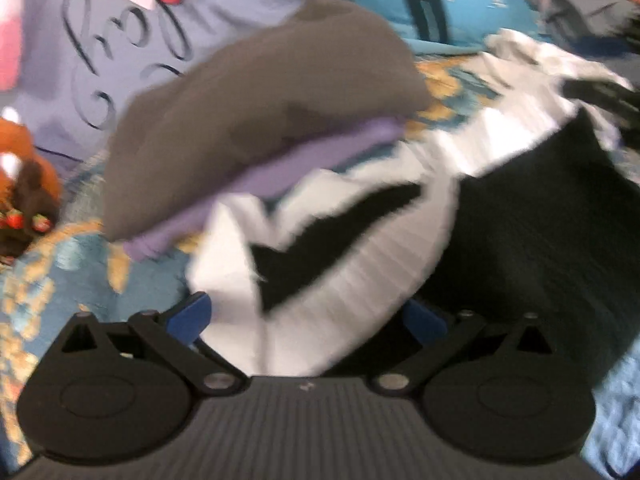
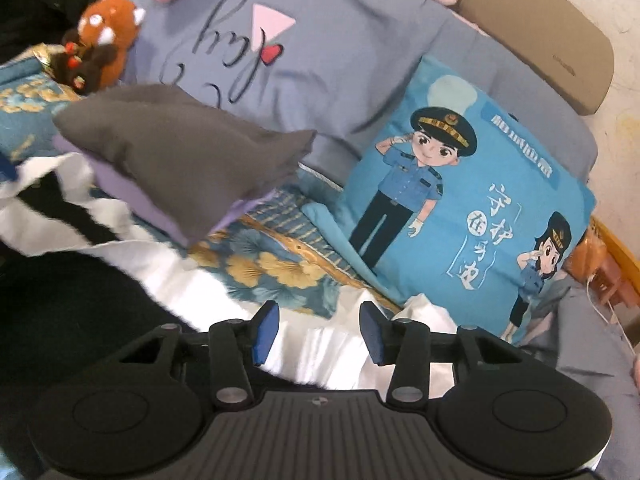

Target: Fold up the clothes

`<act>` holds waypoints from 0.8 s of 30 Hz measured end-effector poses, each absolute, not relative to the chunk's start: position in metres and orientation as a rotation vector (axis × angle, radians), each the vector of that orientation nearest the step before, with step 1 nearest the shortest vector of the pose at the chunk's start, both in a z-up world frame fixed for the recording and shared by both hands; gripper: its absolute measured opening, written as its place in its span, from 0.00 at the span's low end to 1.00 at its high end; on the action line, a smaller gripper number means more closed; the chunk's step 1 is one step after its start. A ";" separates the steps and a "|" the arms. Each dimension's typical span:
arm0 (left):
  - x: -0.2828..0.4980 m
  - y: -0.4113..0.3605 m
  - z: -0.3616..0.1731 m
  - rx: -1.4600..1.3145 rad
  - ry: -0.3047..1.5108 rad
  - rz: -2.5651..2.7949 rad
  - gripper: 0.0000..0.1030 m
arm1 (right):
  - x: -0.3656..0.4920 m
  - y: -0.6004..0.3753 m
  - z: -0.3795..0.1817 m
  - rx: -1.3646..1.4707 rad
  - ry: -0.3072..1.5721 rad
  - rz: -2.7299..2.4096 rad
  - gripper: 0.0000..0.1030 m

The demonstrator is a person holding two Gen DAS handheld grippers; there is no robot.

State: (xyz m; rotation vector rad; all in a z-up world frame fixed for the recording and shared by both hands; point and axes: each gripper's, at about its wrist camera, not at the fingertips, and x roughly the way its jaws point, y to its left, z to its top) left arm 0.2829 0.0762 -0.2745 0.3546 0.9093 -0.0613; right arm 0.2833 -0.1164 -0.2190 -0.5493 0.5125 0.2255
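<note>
Bedspread [image 2: 276, 264] bare beside folded stack [image 2: 180, 160]

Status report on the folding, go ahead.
Left gripper around white garment, grip unclear. Right gripper open over it. Folded grey and purple stack beside.

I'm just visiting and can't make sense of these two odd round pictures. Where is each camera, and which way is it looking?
Left wrist view: sits on the left gripper, looking down along its blue fingers at a white and black garment bunched between them.
Right wrist view: sits on the right gripper, jaws apart over white cloth, facing a blue cartoon pillow.
No hand or sleeve shows in either.
Shared: the folded grey and purple stack, the white and black garment and the lettered lavender pillow.
</note>
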 end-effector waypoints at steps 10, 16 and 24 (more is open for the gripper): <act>0.318 0.123 -0.214 0.280 0.780 0.145 1.00 | 0.242 -0.108 -0.224 -0.514 0.513 0.320 0.46; 0.291 0.146 -0.210 0.235 0.814 0.141 1.00 | 0.222 -0.113 -0.219 -0.417 0.539 0.327 0.46; 0.205 0.153 -0.251 0.031 0.948 0.094 1.00 | 0.169 -0.152 -0.232 -0.104 0.639 0.284 0.58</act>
